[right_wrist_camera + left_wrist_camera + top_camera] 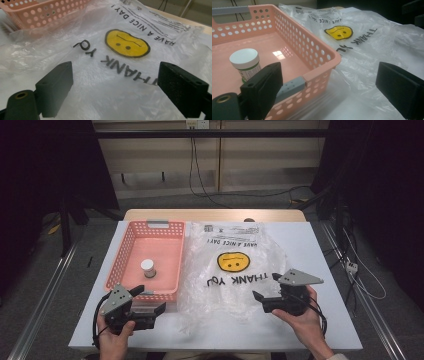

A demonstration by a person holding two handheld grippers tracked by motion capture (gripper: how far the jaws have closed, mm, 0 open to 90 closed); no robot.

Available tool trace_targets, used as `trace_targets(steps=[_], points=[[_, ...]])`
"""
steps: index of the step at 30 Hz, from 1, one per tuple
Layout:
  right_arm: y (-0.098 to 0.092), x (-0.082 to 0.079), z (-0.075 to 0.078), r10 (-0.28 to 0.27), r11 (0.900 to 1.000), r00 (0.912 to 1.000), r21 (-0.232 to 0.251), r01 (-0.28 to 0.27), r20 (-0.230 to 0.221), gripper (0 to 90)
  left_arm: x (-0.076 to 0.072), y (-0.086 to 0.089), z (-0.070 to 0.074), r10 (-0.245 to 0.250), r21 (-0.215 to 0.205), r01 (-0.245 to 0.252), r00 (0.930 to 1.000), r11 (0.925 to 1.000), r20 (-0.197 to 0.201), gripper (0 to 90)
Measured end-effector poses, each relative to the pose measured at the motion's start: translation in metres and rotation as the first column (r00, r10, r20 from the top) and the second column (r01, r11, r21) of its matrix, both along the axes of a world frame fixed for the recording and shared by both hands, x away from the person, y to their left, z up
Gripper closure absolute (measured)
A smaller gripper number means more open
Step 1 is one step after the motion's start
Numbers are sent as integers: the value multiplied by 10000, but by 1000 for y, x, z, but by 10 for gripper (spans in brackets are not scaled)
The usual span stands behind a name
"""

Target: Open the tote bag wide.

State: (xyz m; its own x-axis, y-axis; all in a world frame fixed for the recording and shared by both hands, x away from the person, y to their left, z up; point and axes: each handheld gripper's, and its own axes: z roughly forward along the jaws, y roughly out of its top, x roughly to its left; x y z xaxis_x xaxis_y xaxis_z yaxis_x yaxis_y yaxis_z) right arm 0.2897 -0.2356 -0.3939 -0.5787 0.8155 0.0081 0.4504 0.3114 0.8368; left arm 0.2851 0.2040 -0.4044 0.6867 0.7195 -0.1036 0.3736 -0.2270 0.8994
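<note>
While both grippers gape empty, the bag [232, 270] ahead of the right gripper [266, 289] looks thin, limp and slippery. Pinch its near edge; the jar [148, 267] sits beyond the left gripper [149, 301]

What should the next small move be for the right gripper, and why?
Probably lower the right gripper onto the near edge of the plastic bag and pinch it. Its jaws stand open just above the bag, which lies flat beside the basket holding a small jar.

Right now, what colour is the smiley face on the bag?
Yellow with black outline; the smiley face shows best in the right gripper view.
</note>
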Motion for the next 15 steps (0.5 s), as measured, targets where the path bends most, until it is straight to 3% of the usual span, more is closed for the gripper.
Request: trace_targets(steps=[6,11,15], points=[[20,24,3,698,9974,9970,-136,-703,-345,143,0,-1,0,-127,-27,127,9999,9999,38,68],[35,34,4,1055,9928,9923,-494,-1088,-657,123,-1,-1,1,-186,-26,187,9998,9998,116,67],[42,39,3,1221,9912,9902,-426,-1252,-677,133,-2,0,1,-182,-18,183,9997,9998,136,67]])
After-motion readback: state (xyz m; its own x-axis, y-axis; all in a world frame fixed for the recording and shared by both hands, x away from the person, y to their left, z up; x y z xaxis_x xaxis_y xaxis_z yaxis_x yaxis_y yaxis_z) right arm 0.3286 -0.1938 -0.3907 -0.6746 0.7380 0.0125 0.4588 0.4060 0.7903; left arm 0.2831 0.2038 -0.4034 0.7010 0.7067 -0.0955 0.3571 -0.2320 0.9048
